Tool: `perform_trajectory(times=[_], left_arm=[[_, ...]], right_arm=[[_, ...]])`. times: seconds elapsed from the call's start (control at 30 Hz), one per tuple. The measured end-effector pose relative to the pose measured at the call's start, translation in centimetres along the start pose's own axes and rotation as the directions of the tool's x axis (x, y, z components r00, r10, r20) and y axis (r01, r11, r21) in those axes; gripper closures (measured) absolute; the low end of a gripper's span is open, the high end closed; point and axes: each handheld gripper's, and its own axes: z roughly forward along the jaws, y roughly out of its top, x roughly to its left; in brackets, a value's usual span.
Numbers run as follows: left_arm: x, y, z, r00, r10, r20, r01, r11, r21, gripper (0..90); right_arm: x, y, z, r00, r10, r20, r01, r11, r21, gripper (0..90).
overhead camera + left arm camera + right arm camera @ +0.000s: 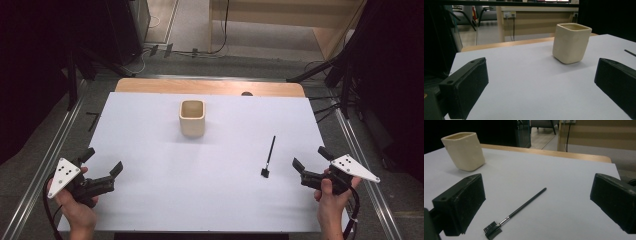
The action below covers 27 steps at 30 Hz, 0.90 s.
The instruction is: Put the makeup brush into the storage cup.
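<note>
A cream square cup (192,117) stands upright at the back middle of the white table sheet (210,185). A thin black brush (269,155) with a small comb head lies flat at the right, head toward me. My left gripper (104,161) hovers at the front left, open and with nothing between its jaws; the left gripper view looks toward the cup (571,43) between those jaws (541,75). My right gripper (311,158) is open at the front right, just right of the brush's head. In the right gripper view the brush (516,212) lies between and ahead of the wide jaws (537,182), untouched, with the cup (464,151) far left.
A wooden strip (210,86) runs along the table's back edge. Metal rails (55,145) frame both sides, with cables and dark stands (345,85) beyond on the floor. Bare sheet lies between cup and brush.
</note>
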Motion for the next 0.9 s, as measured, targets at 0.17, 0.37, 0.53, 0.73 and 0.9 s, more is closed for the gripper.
perform_trajectory(times=[0.17, 0.37, 0.53, 0.73, 0.9], left_arm=[[-0.1, -0.1, -0.1, 1.0000, -0.007, -0.005, 0.007, 1.0000, -0.003, 0.0], [-0.1, -0.1, -0.3, 0.9998, -0.017, -0.004, 0.017, 0.9998, -0.011, 0.0], [-0.1, -0.1, -0.3, 0.9998, -0.021, -0.006, 0.021, 0.9997, -0.015, 0.0], [-0.1, 0.0, -0.4, 0.9998, -0.019, -0.007, 0.019, 0.9997, -0.018, 0.0], [-0.2, -0.1, -0.3, 0.9999, -0.011, -0.006, 0.011, 0.9998, -0.013, 0.0]], right_arm=[[0.9, 0.7, 0.3, 0.9998, -0.017, 0.013, 0.017, 1.000, 0.025, 2.2], [1.5, 1.8, 1.2, 0.9995, -0.021, 0.024, 0.020, 0.998, 0.056, 4.9], [1.6, 2.8, 2.2, 0.9996, -0.016, 0.022, 0.014, 0.996, 0.085, 6.1], [2.1, 4.2, 4.2, 0.9986, -0.049, 0.021, 0.045, 0.983, 0.179, 6.9], [2.1, 4.8, 6.0, 0.9992, -0.030, 0.025, 0.022, 0.962, 0.273, 11.9]])
